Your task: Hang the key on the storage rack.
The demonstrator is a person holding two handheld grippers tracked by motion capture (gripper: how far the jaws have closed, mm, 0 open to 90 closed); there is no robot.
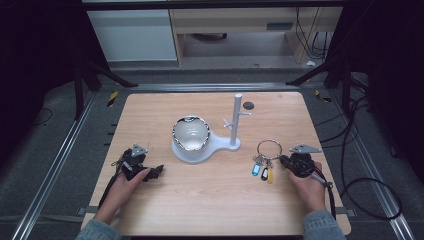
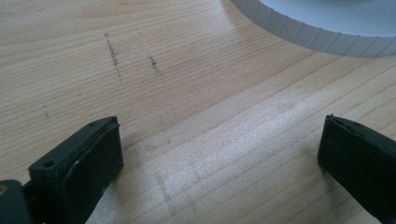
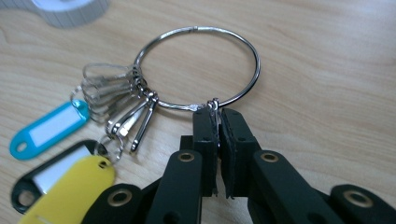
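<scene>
Right gripper [image 3: 218,112] had its fingers [image 3: 205,135] pinched shut on the near side of the key ring [image 3: 198,67], wire clamped right at the fingertips; in the high view the same gripper [image 1: 283,159] sat at the ring's [image 1: 270,149] right edge, ring lying flat on the worktop [image 1: 210,200]. Off the ring, to the left of the fingers in the right gripper view, hung a bunch of metal keys [image 3: 116,100], then a blue tag [image 3: 46,128], a black tag [image 3: 42,179] and a yellow tag [image 3: 74,193], all resting on the wood. Left gripper [image 1: 159,170] rested low on the worktop well apart from the ring, fingers [image 2: 93,163] wide, bare wood between them. Beyond the left fingers lay the ribbed rim of the white stand base [image 2: 308,35]. In the high view that white stand [image 1: 235,120], an upright post with short pegs, stood beyond and between both pairs of fingers, with a shiny metal bowl [image 1: 190,132] sitting on its round base. The person's right hand [image 1: 309,187] and left hand [image 1: 125,187] each gripped their tool from the near edge.
</scene>
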